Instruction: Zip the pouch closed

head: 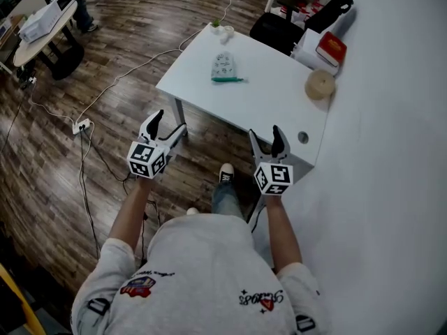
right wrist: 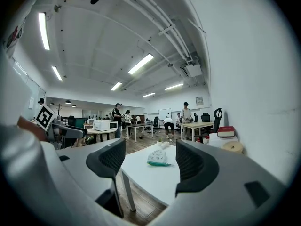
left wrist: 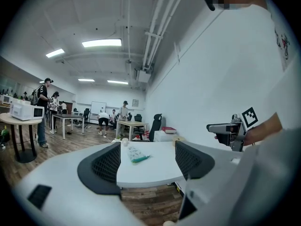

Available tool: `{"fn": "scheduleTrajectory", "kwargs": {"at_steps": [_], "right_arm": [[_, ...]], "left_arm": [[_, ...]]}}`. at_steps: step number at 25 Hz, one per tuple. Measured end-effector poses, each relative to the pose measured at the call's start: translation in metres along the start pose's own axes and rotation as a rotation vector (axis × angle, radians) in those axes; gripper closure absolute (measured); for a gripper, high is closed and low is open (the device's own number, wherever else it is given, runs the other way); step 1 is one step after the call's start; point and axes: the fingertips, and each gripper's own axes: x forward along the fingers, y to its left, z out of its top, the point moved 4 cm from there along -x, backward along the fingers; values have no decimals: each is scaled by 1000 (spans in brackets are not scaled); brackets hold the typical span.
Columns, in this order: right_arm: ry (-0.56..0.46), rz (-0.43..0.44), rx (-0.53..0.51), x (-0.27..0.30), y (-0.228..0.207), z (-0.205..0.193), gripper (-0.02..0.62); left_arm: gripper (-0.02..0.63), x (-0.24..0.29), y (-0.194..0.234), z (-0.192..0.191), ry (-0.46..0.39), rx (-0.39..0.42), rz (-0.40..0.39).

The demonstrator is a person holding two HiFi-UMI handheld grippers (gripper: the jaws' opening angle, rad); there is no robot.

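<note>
Over open wooden floor (head: 105, 61), short of the table (head: 269, 100) and its near edge: left gripper (head: 170, 122), jaws released, empty. Toward the tabletop's far left corner, well beyond both tools: pouch (head: 223, 66), teal zipper edge nearest. Hard against the white wall (head: 391, 152), before the near corner: right gripper (head: 265, 132), likewise spread, empty. Shirt print illegible.
</note>
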Motion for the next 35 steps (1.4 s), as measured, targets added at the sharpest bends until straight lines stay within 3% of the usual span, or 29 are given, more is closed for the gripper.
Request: {"fn": "scheduleTrajectory", "kwargs": {"at_steps": [19, 28, 35], "right_arm": [[38, 189, -3, 205, -123, 18, 295], [55, 244, -22, 257, -181, 8, 296], [86, 243, -23, 278, -204, -4, 299]], "left_arm": [[259, 196, 46, 27, 67, -25, 52], [259, 270, 43, 20, 80, -53, 85], [259, 297, 44, 3, 114, -83, 75]]}}
